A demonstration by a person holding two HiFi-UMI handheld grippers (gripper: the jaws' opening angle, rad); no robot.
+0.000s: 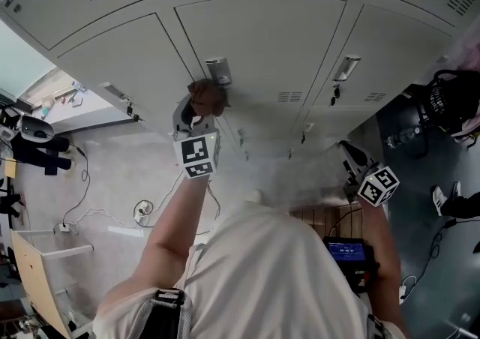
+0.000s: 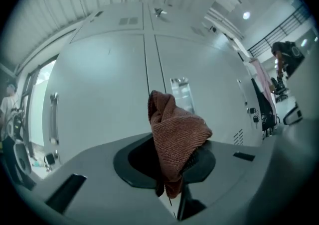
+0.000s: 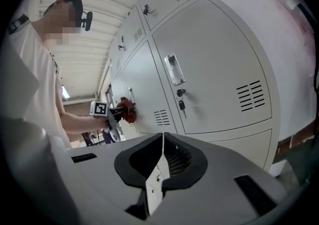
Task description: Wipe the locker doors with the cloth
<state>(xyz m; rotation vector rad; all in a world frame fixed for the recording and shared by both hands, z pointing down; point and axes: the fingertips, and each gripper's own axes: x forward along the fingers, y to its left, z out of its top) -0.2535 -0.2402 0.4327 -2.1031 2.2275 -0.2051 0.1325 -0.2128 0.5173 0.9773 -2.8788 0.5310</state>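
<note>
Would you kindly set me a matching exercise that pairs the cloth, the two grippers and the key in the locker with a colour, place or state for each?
Things:
1. cloth
2. left gripper
3. right gripper
4. key

Descriptions:
A. shut and empty, held back from the lockers
B. reddish-brown and bunched up
C. hanging from the lock of a locker door
D. raised beside a door handle, shut on the cloth

Pairs: 1-B, 2-D, 3-A, 4-C.
</note>
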